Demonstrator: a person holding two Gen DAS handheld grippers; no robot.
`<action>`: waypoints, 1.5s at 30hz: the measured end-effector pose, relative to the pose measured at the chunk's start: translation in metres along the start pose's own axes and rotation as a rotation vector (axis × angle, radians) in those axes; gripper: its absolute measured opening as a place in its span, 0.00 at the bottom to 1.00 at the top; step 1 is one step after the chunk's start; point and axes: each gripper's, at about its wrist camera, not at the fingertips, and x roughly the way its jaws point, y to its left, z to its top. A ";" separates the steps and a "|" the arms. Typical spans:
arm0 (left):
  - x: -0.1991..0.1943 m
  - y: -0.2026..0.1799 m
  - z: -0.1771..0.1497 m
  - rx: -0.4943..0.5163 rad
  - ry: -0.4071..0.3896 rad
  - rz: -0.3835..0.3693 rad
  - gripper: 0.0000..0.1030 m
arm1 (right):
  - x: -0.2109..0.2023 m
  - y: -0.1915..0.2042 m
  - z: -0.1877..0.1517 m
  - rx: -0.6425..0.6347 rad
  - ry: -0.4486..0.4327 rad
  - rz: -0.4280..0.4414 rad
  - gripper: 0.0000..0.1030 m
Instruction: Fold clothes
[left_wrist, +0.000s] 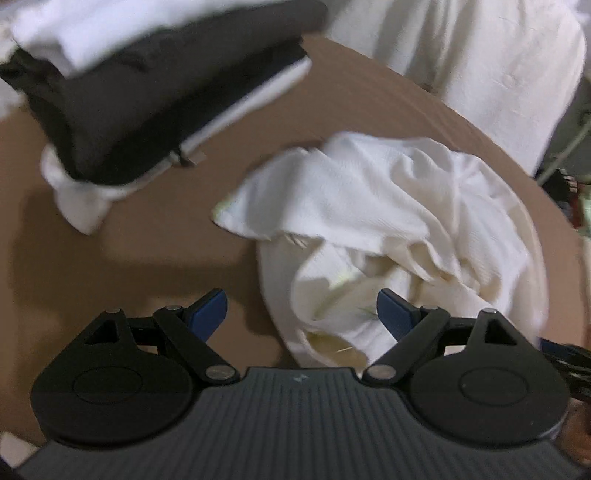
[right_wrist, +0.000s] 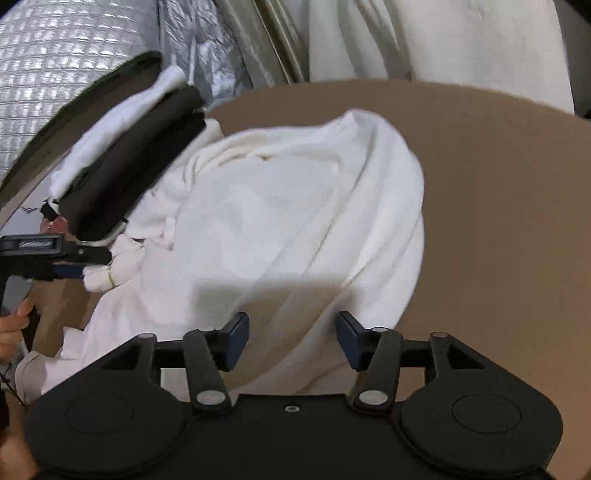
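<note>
Crumpled white garment (left_wrist: 388, 221) lying in a loose heap on the brown worktop (left_wrist: 129, 258), right of centre in the left wrist view and filling the middle of the right wrist view (right_wrist: 295, 221). The cloth looks light, soft and limp, with a faint ribbed weave; it should drape and sag from any hold rather than keep a shape, and is unlikely to slip from rubber pads. Best holds are probably a free hem or corner, such as the flap pointing left (left_wrist: 236, 210), not the bunched middle, where several layers would be pinched together. Left gripper (left_wrist: 301, 314): fingers apart, empty, hovering at the near edge of the heap. Right gripper (right_wrist: 293, 341): fingers apart, empty, over the garment's near fold. A stack (left_wrist: 147, 110) of folded dark and white clothes sits at the far left, just beside the heap, and limits room on that side. Bare worktop lies open to the right (right_wrist: 498, 221) and in front left, enough for spreading. The worktop's far edge curves close behind the heap; pale fabric (left_wrist: 480, 66) lies beyond it.
</note>
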 end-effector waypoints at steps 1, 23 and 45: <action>0.009 -0.002 -0.001 0.007 0.030 -0.020 0.86 | 0.005 0.001 0.001 0.002 0.006 -0.010 0.60; -0.036 0.003 0.005 0.056 -0.369 0.369 0.14 | 0.024 0.003 0.013 0.062 -0.025 -0.099 0.66; -0.083 -0.079 -0.045 0.284 -0.344 -0.088 0.65 | 0.003 -0.031 0.005 0.261 0.015 0.063 0.13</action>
